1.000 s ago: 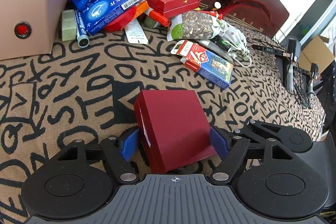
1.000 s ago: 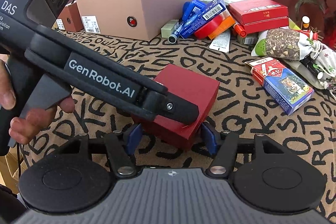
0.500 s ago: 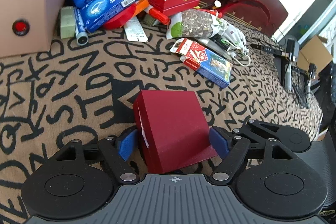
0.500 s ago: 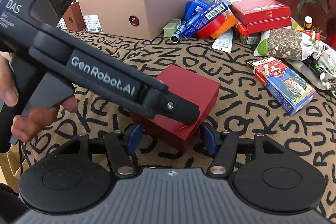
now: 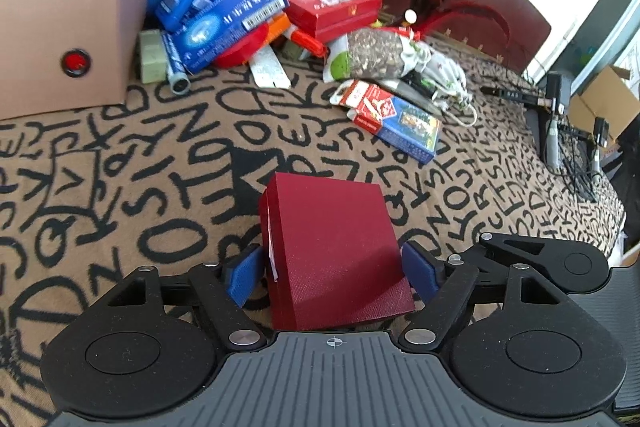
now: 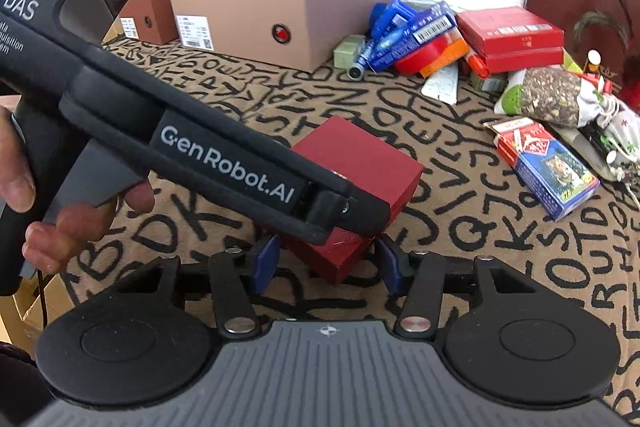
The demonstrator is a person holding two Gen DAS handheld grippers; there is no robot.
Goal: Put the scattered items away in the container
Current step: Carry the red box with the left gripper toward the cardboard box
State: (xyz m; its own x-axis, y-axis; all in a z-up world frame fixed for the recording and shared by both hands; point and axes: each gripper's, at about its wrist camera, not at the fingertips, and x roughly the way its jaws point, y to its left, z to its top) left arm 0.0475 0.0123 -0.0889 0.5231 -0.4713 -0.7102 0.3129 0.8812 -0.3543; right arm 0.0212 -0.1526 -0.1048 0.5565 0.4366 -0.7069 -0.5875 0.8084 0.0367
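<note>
A dark red box [image 5: 332, 247] lies on the letter-patterned cloth between the blue pads of my left gripper [image 5: 334, 273]. The pads stand a little off its sides, so the gripper is open. In the right wrist view the same red box [image 6: 360, 163] shows under the left gripper's black body [image 6: 224, 163]. My right gripper [image 6: 326, 263] is open, its pads either side of the box's near corner. The tan cardboard container [image 5: 76, 23] stands at the back left, and it also shows in the right wrist view [image 6: 296, 7].
A pile of blue and red boxes [image 5: 240, 15], a tea bag pouch [image 5: 376, 55] and a card pack [image 5: 396, 119] lie at the back. A second brown box [image 6: 148, 15] stands far left. The table's right edge [image 5: 616, 227] drops toward stands and cables.
The left gripper's pads have spread slightly away from the red box. Both views have shifted a little; the box stays on the cloth.
</note>
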